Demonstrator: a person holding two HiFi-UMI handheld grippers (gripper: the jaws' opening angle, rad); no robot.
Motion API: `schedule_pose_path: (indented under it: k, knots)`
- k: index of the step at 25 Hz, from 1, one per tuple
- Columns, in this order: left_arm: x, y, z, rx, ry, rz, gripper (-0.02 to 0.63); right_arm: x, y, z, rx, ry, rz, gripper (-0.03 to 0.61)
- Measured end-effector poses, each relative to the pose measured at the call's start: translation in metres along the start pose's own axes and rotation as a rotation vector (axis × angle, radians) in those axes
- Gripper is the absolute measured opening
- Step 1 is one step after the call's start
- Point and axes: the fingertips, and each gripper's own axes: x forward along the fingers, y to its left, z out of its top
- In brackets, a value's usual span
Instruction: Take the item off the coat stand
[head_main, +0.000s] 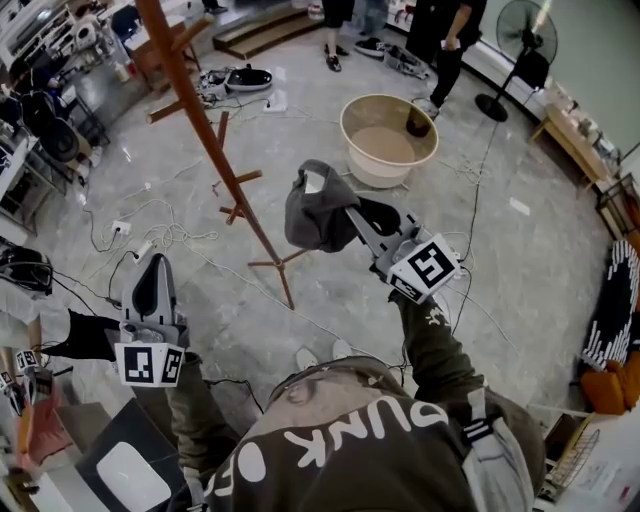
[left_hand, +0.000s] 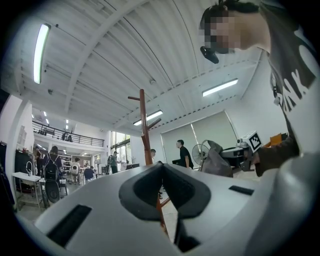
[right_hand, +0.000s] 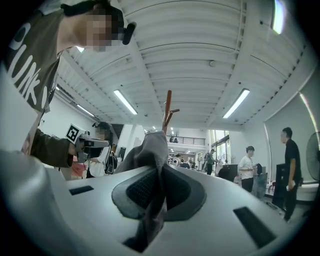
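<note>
Just right of the coat stand (head_main: 200, 125) and apart from it, a grey cap (head_main: 318, 208) hangs bunched from the right gripper (head_main: 350, 215). The cloth buries the jaw tips in the head view, but that gripper's own view shows them pinched on the fabric. The head view cuts off the stand's top. The left gripper (left_hand: 162, 167), jaws together and empty, sees its pegs.

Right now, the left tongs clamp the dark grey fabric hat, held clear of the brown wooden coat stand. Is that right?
No: the right tongs clamp the dark grey fabric hat, held clear of the brown wooden coat stand. The right gripper view shows cloth pinched between them.
</note>
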Motion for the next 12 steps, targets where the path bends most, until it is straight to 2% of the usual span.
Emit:
schedule_pose_path:
  k: [12]
  knots:
    - [-0.0017,-0.0003,0.0034,0.003,0.006,0.000,0.005,-0.0001,0.0006,0.0040,-0.007,-0.004,0.000,0.026]
